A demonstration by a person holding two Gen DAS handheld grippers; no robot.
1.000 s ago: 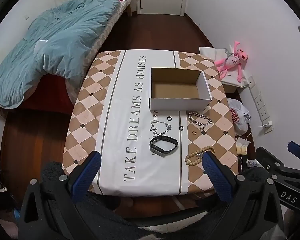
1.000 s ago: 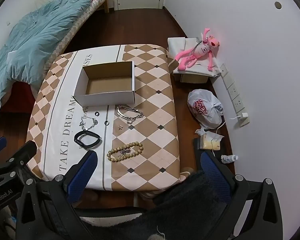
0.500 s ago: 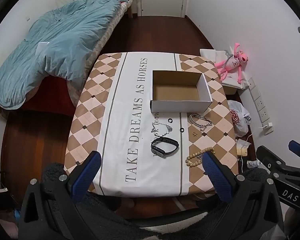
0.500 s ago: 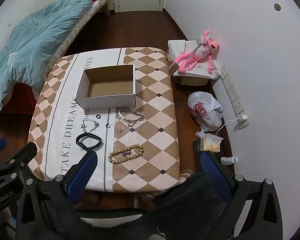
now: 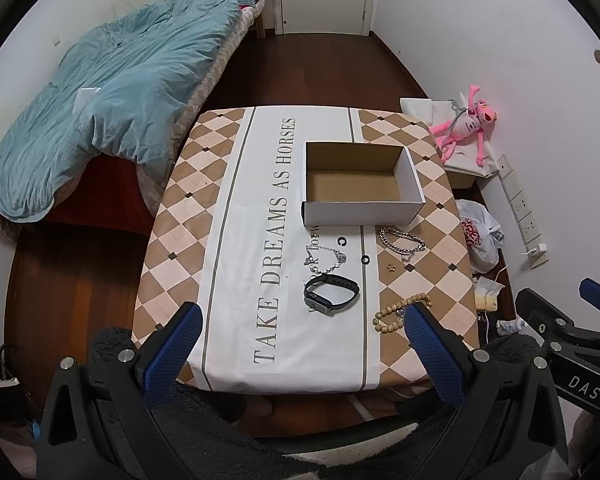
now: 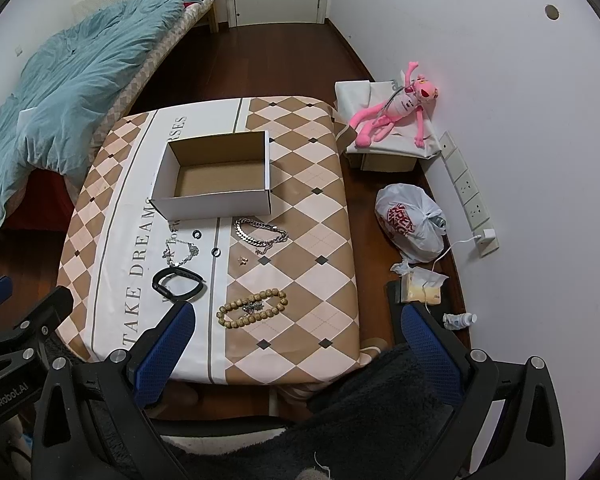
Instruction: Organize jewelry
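An open empty cardboard box (image 5: 360, 184) (image 6: 216, 178) stands on the patterned table (image 5: 228, 240). In front of it lie a heavy silver chain (image 5: 402, 240) (image 6: 260, 234), a thin silver bracelet (image 5: 324, 258) (image 6: 180, 252), two small black rings (image 5: 342, 241) (image 6: 216, 252), a tiny gold stud (image 5: 391, 267), a black watch band (image 5: 331, 294) (image 6: 178, 282) and a wooden bead bracelet (image 5: 400, 312) (image 6: 252, 308). My left gripper (image 5: 300, 332) and right gripper (image 6: 296, 332) are both open and empty, held high above the table's near edge.
A bed with a blue quilt (image 5: 112, 96) stands left of the table. A pink plush toy (image 6: 396, 108) lies on a box by the right wall. A white plastic bag (image 6: 410, 222), a power strip (image 6: 466, 188) and small litter lie on the floor to the right.
Both grippers have drawn slightly back and up, so the table looks a little smaller and farther. Nothing on the table has moved.
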